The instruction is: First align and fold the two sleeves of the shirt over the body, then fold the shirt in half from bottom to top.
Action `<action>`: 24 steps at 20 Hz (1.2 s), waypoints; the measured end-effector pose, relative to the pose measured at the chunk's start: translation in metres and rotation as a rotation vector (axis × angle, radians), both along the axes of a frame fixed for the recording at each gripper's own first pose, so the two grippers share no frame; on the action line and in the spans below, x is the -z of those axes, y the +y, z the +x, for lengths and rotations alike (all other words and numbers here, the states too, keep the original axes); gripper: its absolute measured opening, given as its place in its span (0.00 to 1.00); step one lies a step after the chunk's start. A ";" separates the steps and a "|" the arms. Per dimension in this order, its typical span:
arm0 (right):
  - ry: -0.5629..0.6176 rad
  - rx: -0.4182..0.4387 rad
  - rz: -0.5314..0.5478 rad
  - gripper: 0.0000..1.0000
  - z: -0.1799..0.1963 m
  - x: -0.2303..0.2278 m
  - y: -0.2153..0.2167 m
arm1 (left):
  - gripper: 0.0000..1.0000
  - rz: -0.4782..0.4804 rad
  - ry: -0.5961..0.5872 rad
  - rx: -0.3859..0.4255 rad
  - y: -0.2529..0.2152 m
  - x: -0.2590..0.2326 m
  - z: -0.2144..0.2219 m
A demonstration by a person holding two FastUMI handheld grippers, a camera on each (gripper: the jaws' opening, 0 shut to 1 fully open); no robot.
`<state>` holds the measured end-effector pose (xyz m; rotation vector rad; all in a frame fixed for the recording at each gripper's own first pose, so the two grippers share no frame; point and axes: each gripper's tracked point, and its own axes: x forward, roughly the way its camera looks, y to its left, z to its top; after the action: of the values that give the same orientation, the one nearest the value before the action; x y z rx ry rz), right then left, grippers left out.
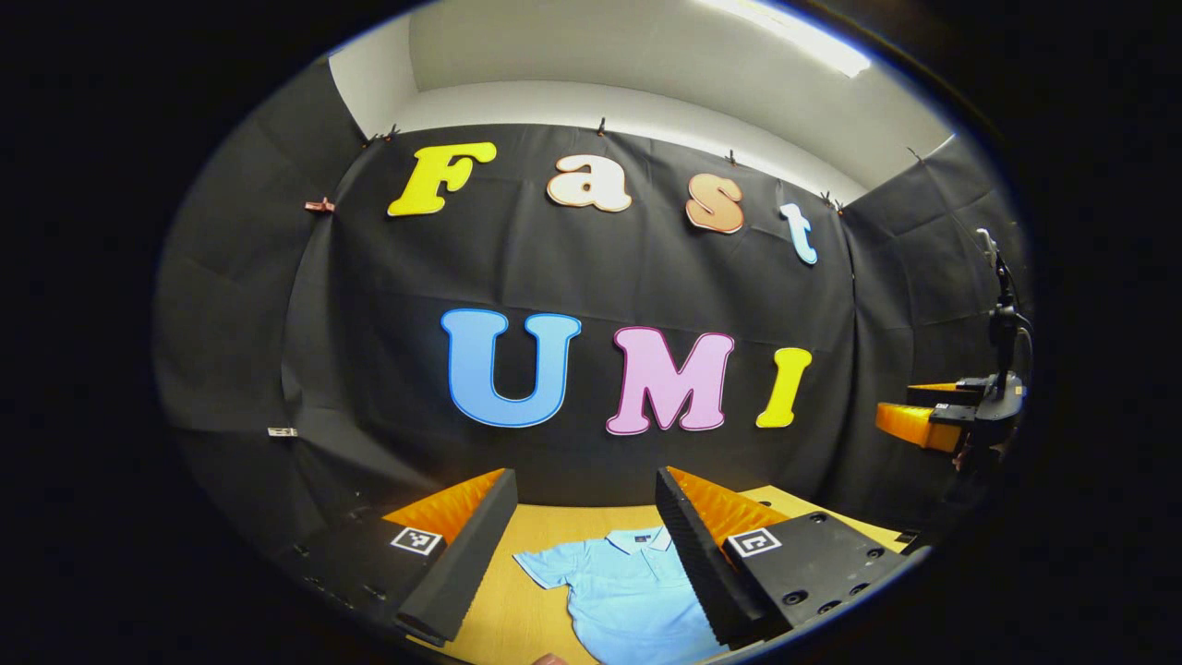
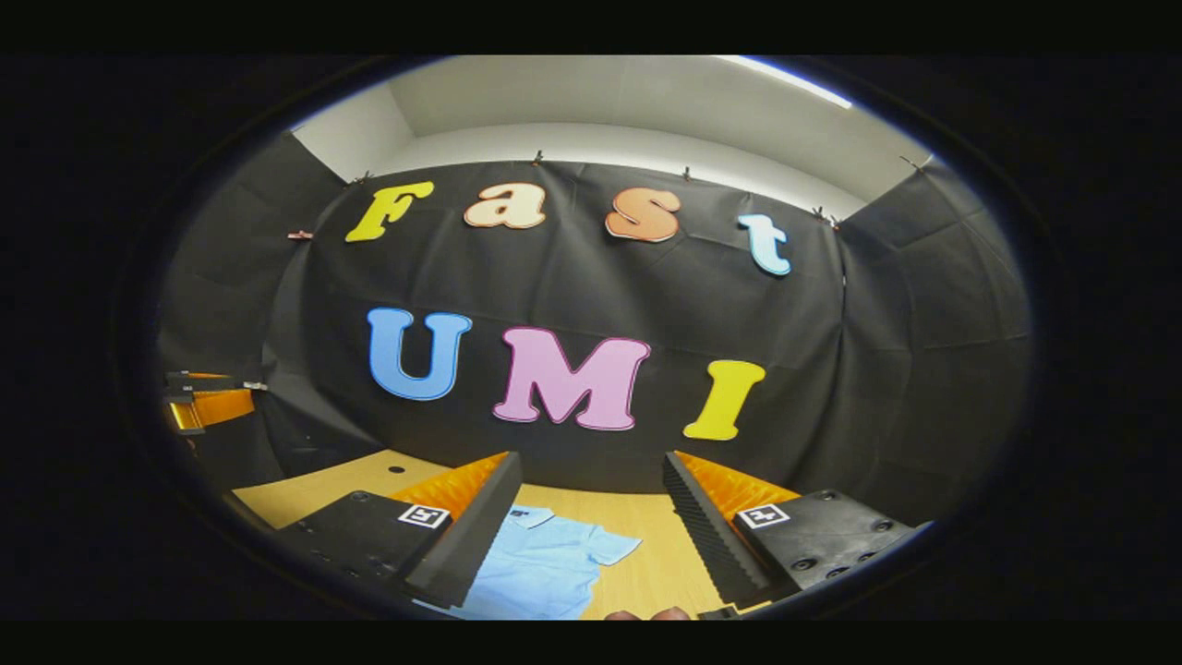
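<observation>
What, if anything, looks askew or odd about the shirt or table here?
Nothing stands out. The light blue shirt lies flat on the wooden table, collar toward the wall, sleeves spread out and unfolded. Both claws, left and right, hang open above it.

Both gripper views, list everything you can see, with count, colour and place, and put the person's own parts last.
polo shirt: one, light blue, lying flat on the table, collar toward the back wall, sleeves spread out.
table: one, light wood, under the shirt.
booth wall: black cloth, behind and to both sides of the table.
clips: several, small, along the cloth's top edge.
ceiling light: one, white strip, overhead.
left gripper: one, open, held above the shirt.
right gripper: one, open, held above the shirt.
fingertip: one, at the bottom edge of the left gripper view.
</observation>
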<state>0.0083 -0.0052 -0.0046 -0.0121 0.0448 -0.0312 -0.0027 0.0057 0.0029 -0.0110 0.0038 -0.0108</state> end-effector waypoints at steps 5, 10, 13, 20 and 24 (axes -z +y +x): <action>-0.014 0.005 -0.028 0.97 -0.002 -0.008 -0.007 | 0.96 0.012 0.007 0.007 -0.003 0.003 -0.003; 0.008 -0.008 -0.007 0.97 0.003 -0.003 -0.008 | 0.96 0.014 0.006 0.002 -0.001 0.000 -0.006; 0.024 -0.014 -0.006 0.95 0.017 0.001 -0.016 | 0.96 0.018 0.000 -0.004 0.004 0.002 -0.006; 0.145 -0.013 -0.044 0.97 0.086 0.058 -0.062 | 0.96 -0.007 0.021 -0.047 0.015 0.010 0.006; 0.315 -0.061 -0.007 0.97 0.142 0.142 -0.077 | 0.96 0.022 0.042 -0.102 0.025 0.019 0.021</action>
<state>0.1505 -0.0826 -0.1468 -0.0256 0.3596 0.0316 0.0185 0.0302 -0.0162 0.0108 0.0450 0.0918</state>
